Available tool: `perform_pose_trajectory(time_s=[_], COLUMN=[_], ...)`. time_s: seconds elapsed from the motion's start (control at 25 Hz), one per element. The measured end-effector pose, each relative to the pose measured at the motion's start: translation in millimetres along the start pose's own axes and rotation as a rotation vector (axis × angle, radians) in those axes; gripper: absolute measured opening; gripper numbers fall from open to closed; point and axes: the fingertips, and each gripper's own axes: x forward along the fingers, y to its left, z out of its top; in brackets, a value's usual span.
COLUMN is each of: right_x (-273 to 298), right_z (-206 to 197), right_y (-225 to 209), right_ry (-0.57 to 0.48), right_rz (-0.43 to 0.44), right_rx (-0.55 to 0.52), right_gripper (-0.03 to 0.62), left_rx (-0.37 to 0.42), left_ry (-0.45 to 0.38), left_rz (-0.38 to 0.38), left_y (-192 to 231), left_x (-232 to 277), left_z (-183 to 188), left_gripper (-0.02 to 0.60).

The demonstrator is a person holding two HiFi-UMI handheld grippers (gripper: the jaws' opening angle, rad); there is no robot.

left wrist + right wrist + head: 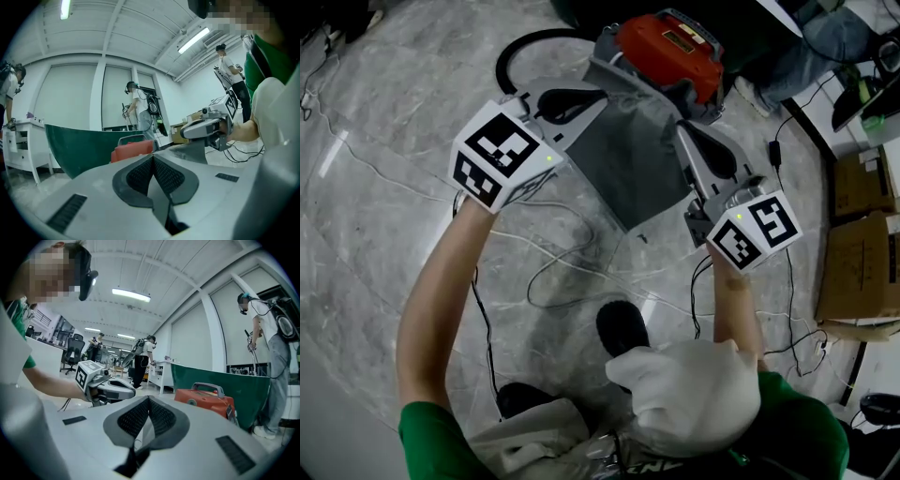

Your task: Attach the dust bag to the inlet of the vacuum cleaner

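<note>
Floor with the red vacuum at the far side. The grey bag hangs in the air on the person's side of it, spread between the two tools and not yet on the inlet, which no view shows. Left hand-held gripper: jaws closed narrow on the bag's left top corner. Right hand-held gripper: jaws closed narrow on its right edge. Chief risk: the vacuum, apparently unsecured on smooth stone, may slide or tip when the bag is pushed against it, so the opening misses the inlet. Second: both grips are thin edge pinches, and pulling the hands apart could draw the fabric out of one pair of pads and drop that side. Third: a slack bag could fold over its own opening. Least: the cables on the floor below could snag a trailing corner or a foot.
</note>
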Motion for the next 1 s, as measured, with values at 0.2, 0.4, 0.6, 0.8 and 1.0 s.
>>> perform_pose_trajectory(time_s=[0.2,0.4,0.6,0.8,1.0], right_x=[15,36,64,84,106], right_z=[-2,-13,-36,-68,-96], right_y=[32,65,110,127,120], right_ry=[0.010,0.029,0.073,0.108,0.135], right_rz=[0.073,0.149,0.267,0.316,0.308], right_rx=[-0.016,0.004,0.024,0.053,0.106], right_gripper=[0.009,0.009,0.009,0.009,0.009], left_rx=[-0.040,-0.060,-0.094,-0.145,-0.164], left_ry=[0.014,0.039,0.058,0.068,0.089], left_rz=[0.005,0.018,0.063,0.097,0.108], left_y=[0,-1,11,18,20], left_x=[-22,-46,-70,-84,-89], left_z=[-7,-20,-47,-76,-113], left_gripper=[0.005,0.005,0.005,0.005,0.005])
